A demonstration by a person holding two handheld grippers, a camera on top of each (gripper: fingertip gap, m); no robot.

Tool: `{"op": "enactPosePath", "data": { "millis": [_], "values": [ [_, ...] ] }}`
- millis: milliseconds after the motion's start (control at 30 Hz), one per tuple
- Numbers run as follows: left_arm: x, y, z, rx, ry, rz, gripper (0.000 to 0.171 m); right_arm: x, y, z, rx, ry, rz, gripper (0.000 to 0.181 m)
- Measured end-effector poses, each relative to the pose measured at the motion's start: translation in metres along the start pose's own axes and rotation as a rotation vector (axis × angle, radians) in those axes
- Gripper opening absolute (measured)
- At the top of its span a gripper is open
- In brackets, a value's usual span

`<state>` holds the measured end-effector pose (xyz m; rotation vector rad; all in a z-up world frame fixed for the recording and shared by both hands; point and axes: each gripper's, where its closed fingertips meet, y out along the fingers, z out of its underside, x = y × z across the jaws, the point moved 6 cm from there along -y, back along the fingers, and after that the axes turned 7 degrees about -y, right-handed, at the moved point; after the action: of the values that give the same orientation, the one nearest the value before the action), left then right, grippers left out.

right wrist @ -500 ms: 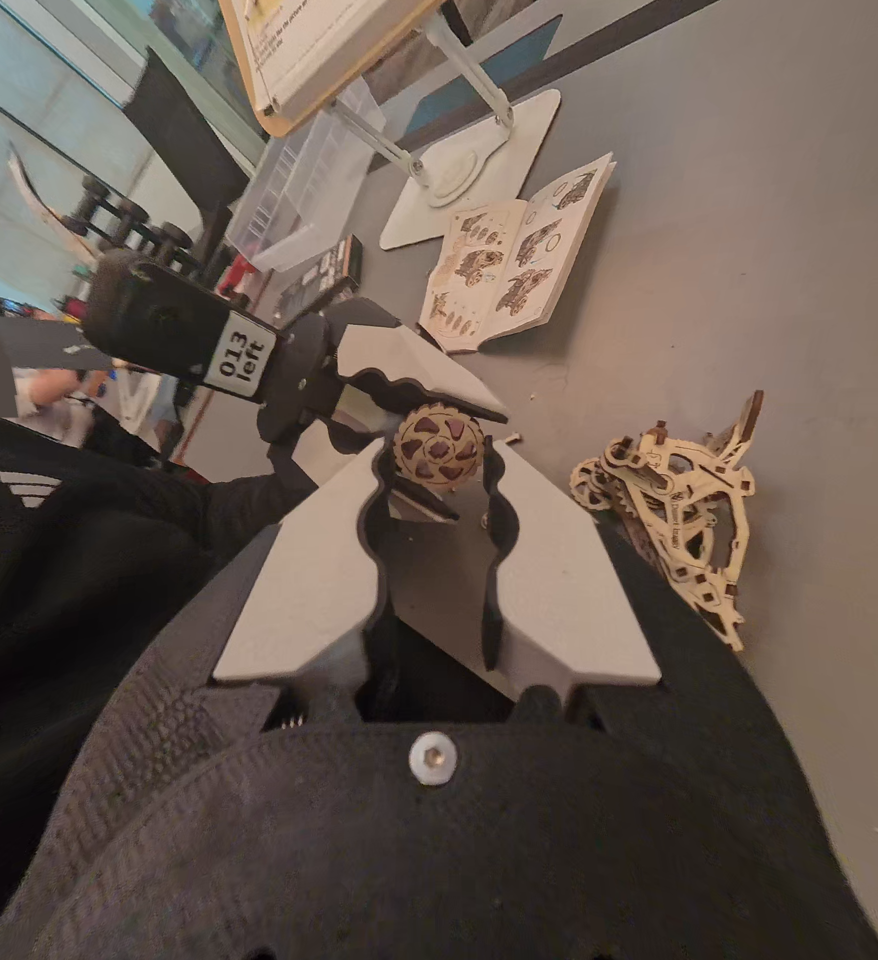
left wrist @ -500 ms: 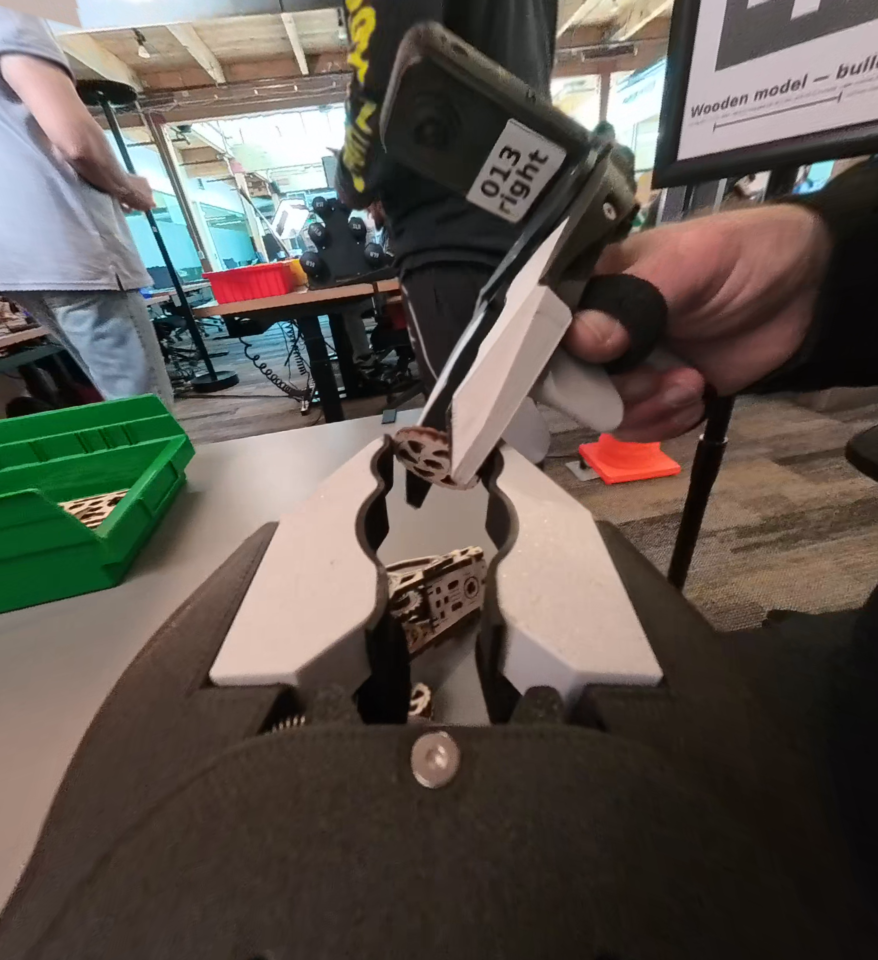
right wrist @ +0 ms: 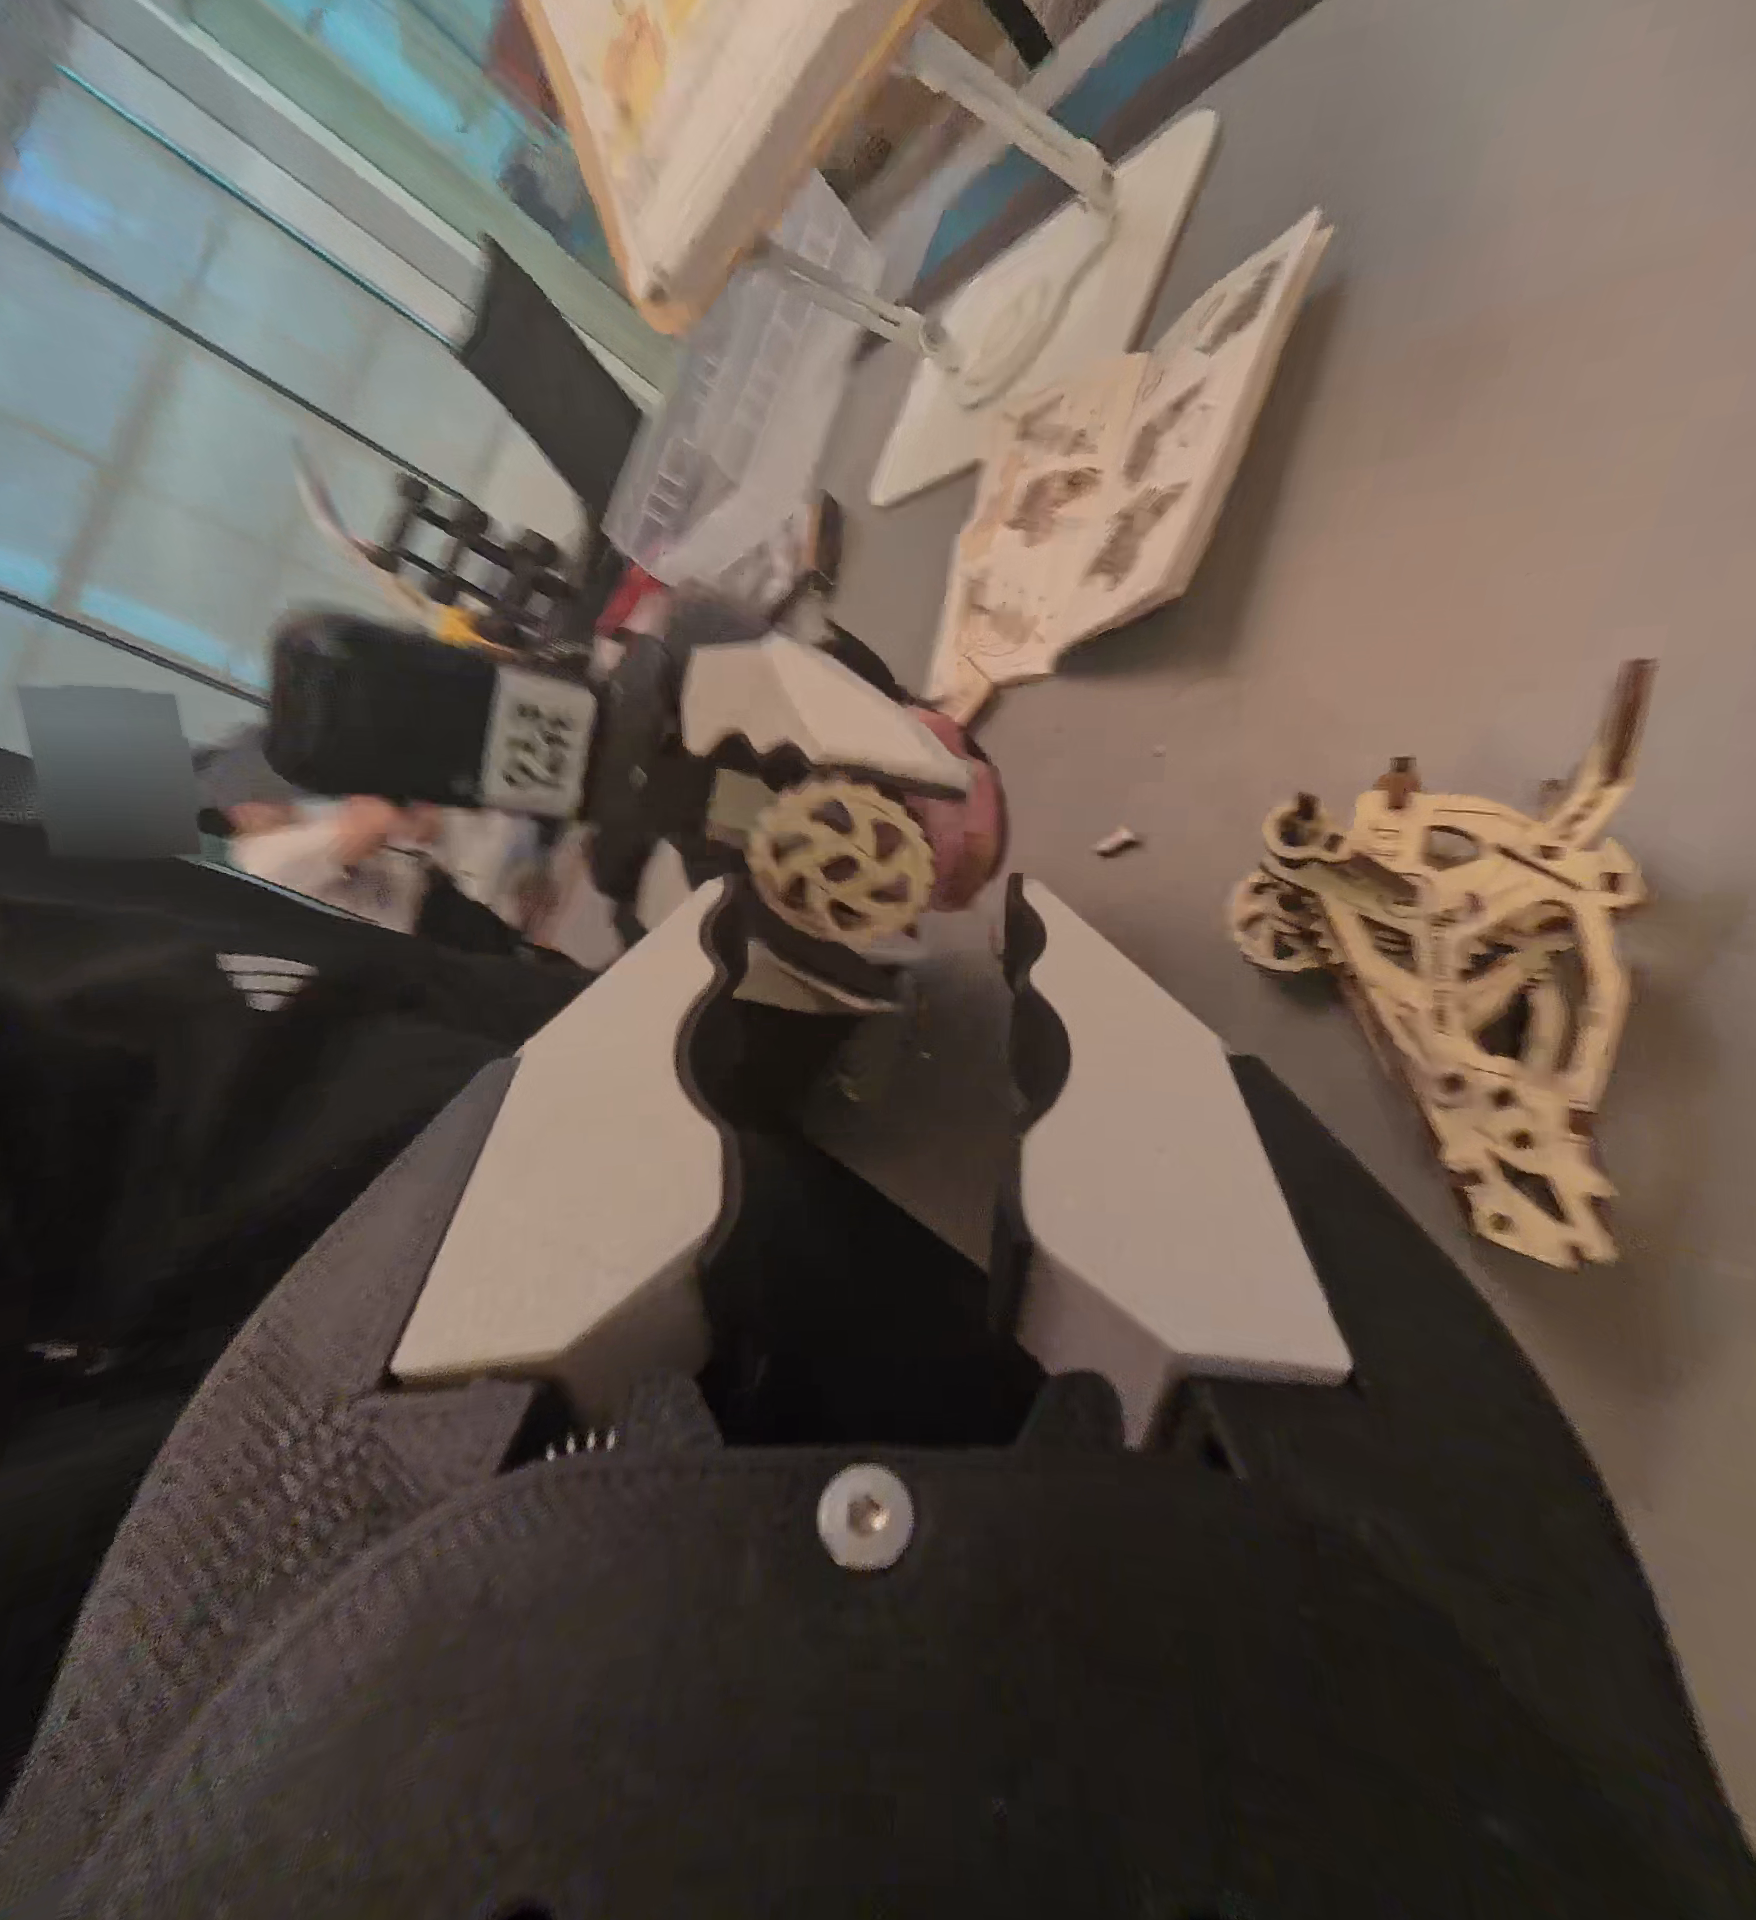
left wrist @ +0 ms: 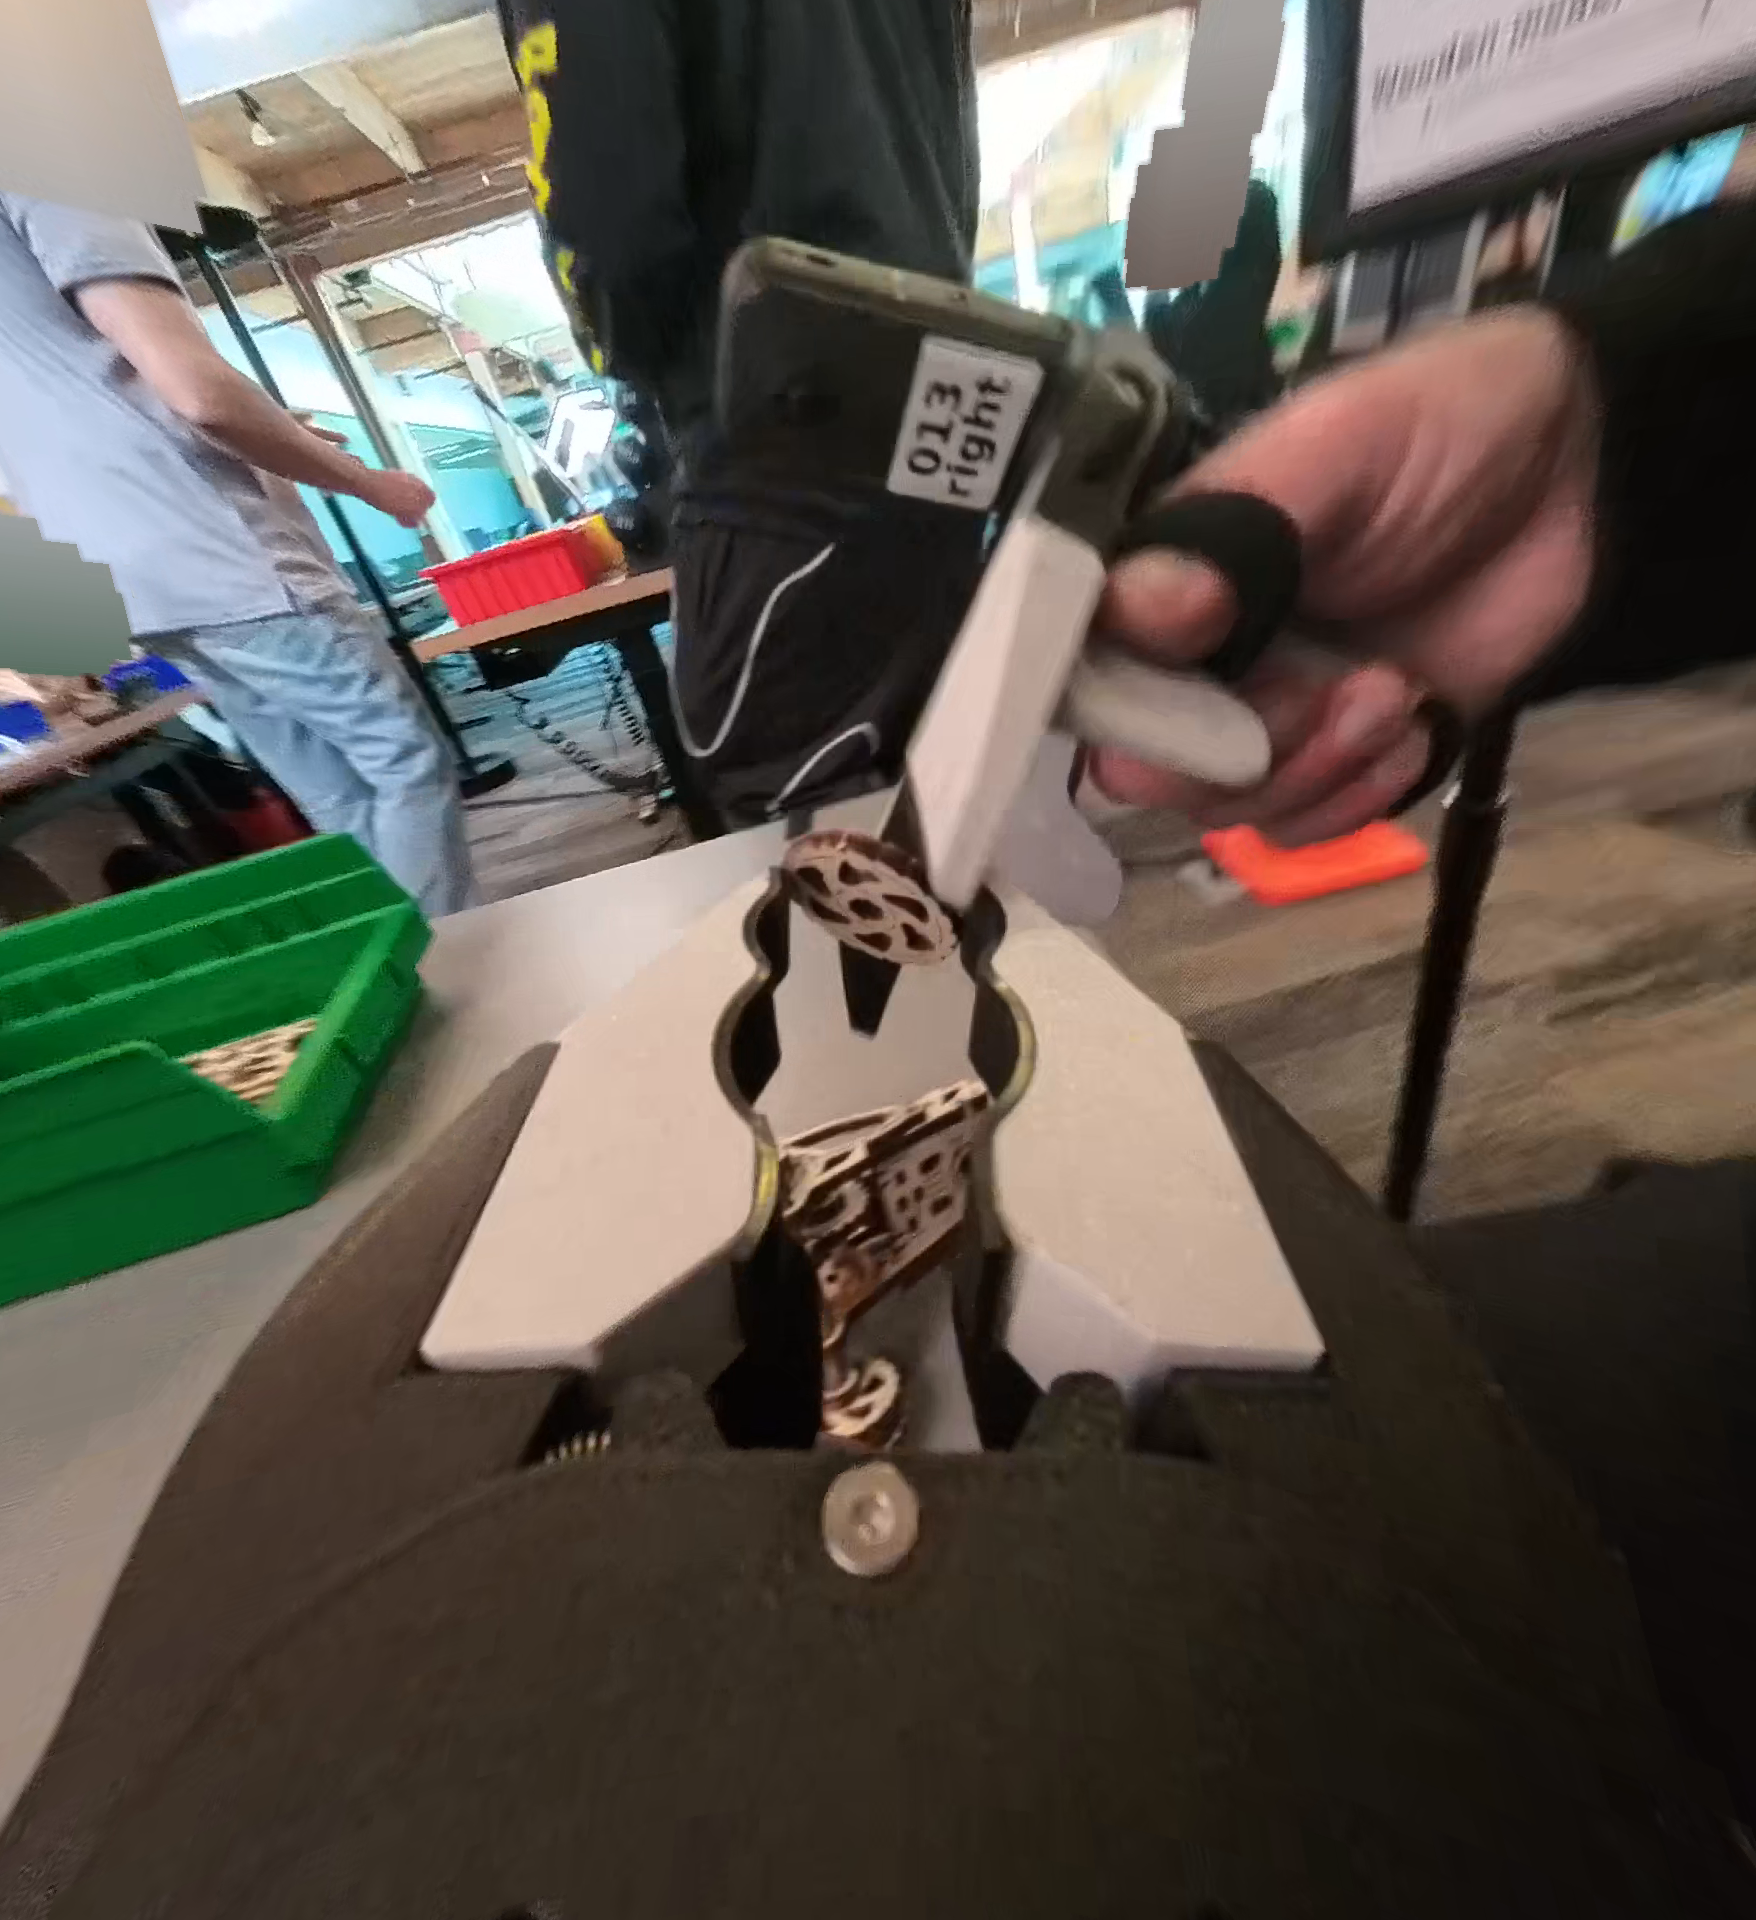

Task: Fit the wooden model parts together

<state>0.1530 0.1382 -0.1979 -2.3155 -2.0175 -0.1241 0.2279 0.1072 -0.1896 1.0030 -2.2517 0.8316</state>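
My left gripper [left wrist: 879, 912] has its jaws clamped on one wooden wheel [right wrist: 838, 868], gripping it by the rim in the air above the bench [right wrist: 1476, 468]. My right gripper [right wrist: 866, 896] is just short of it, jaws spread wide and empty. One part-built model [right wrist: 1456, 1018] lies on the bench and one open booklet [right wrist: 1113, 499] beyond it. One green bin [left wrist: 126, 1039] sits at the far edge.

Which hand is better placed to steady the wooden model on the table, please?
Right: the right tongs are open and empty near the wooden model, while the left tongs grip the wheel.
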Motion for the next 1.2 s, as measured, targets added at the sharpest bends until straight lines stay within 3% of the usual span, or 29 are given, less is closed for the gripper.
{"op": "enactPosePath", "data": {
  "millis": [33,133,300,367,533,700,767,833,867,1067,1133,1200],
  "values": [
    [0.001,-0.001,-0.001,-0.019,-0.042,0.02,0.03,0.0,0.0,0.0,0.004,-0.042,0.038,0.052],
    [0.0,0.002,0.0,-0.02,-0.073,0.028,0.03,0.007,0.002,-0.002,-0.006,-0.098,0.052,0.031],
    [0.0,0.003,0.003,-0.017,-0.073,0.025,0.03,0.008,0.001,-0.001,-0.004,-0.146,0.134,0.03],
    [0.003,0.002,0.007,0.012,-0.065,0.029,0.038,-0.001,-0.002,-0.001,0.001,-0.157,0.189,0.03],
    [0.03,0.002,0.043,0.229,-0.133,-0.052,0.05,-0.03,-0.009,0.001,0.078,-0.176,0.323,0.03],
    [0.033,0.013,0.082,0.46,-0.294,0.023,0.052,-0.05,0.003,-0.004,0.151,-0.165,0.356,0.03],
    [0.035,0.014,0.088,0.501,-0.352,0.041,0.033,-0.054,0.006,-0.004,0.179,-0.167,0.359,0.03],
    [0.035,0.016,0.089,0.505,-0.328,0.041,0.01,-0.057,0.009,-0.003,0.192,-0.156,0.353,0.03],
    [0.035,0.017,0.089,0.507,-0.315,0.035,0.01,-0.058,0.009,-0.002,0.198,-0.153,0.355,0.03],
    [0.03,0.018,0.085,0.484,-0.299,0.044,0.011,-0.057,-0.004,0.005,0.158,-0.133,0.354,0.031],
    [0.033,0.016,0.082,0.465,-0.304,0.012,0.028,-0.056,-0.01,0.01,0.156,-0.135,0.354,0.031],
    [0.035,0.016,0.078,0.452,-0.285,0.011,0.031,-0.058,-0.018,0.015,0.145,-0.127,0.358,0.03]
  ]
}}
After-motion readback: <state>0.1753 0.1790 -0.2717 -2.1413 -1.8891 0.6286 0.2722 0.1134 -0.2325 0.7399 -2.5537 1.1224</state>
